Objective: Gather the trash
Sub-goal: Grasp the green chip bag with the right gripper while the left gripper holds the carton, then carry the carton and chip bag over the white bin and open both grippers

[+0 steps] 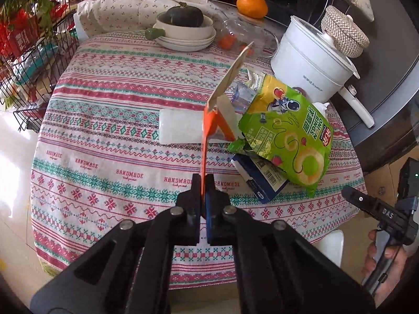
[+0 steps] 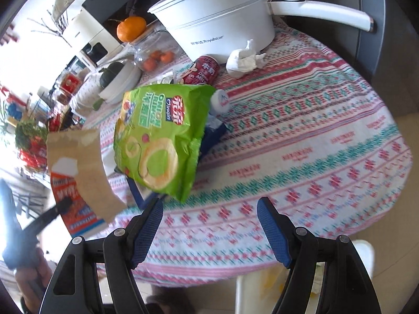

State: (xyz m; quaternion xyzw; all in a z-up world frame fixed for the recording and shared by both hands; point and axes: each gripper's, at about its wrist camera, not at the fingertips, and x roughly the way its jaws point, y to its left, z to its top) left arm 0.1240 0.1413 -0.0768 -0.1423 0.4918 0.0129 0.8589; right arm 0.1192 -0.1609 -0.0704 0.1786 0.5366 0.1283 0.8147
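The left gripper [image 1: 203,183] is clenched on the lower edge of a torn orange cardboard carton [image 1: 209,128], its two fingers [image 1: 195,198] pressed against either side of the thin card. The carton stands up off the table, its brown inner flap [image 1: 231,74] tilting up and away; from the right wrist view the same carton [image 2: 78,167] hangs in the air off the table's left edge, brown flap and printed orange face both showing.

The right gripper [image 2: 209,209] is released, its blue-padded fingers [image 2: 149,225] spread wide and holding nothing, just short of the table's near edge. Just past its left finger lies a green onion-ring snack bag [image 2: 157,138], crumpled and leaning on a dark blue box [image 1: 262,180] beneath it.

The table is round, covered in a red-and-teal patterned tablecloth [image 1: 104,136]. Beside the bag's far side lies a clear plastic bottle with a white cap [image 2: 221,100], then a red drink can [image 2: 204,70] on its side, and a crumpled white tissue [image 2: 243,60] touching the base of a white electric pot [image 2: 222,18] near the far right edge. A white foam block [image 1: 180,127] lies behind the carton near the table's middle. Toward the far edge sit a dark green squash in stacked white bowls [image 1: 183,26] and a glass jar with small oranges [image 2: 154,55].
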